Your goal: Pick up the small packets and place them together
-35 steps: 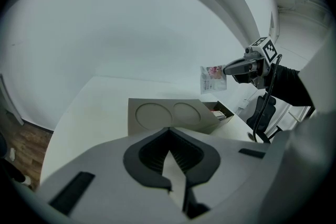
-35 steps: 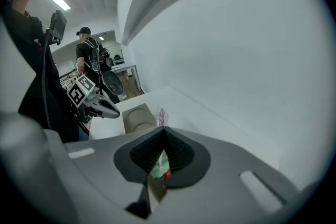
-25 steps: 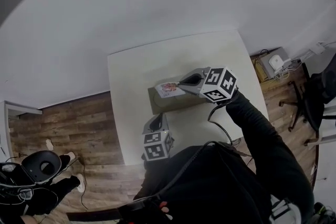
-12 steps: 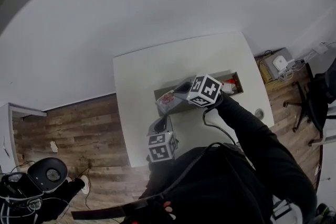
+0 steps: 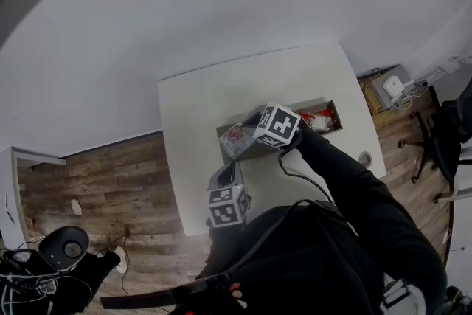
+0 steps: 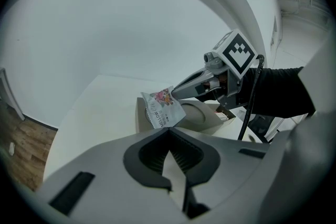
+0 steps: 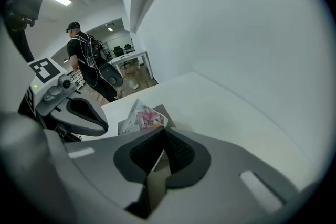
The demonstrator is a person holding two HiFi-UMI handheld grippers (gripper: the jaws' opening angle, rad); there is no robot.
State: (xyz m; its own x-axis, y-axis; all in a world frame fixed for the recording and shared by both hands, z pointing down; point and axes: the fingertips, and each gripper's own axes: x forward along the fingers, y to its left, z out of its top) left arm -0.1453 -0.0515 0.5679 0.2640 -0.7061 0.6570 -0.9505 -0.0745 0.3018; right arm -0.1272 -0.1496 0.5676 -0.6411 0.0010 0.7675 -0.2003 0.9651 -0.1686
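Here our right gripper [image 7: 163,131] pinches one edge of the small white flower-printed packet [image 6: 161,108] above the left end of the shallow brown cardboard tray [image 5: 333,113]. That thin hold could slip and drop it outside. Our left gripper [image 6: 168,131] hovers nearby, closed and empty.

Sleeve [image 5: 359,184]: mine was black and long.
Left tongs [image 6: 169,131], right tongs [image 7: 162,130]: my shells were pale grey, pads dark and ribbed.
Cubes [image 5: 278,125]: white, black square markers.
Cable [image 6: 251,96]: black.
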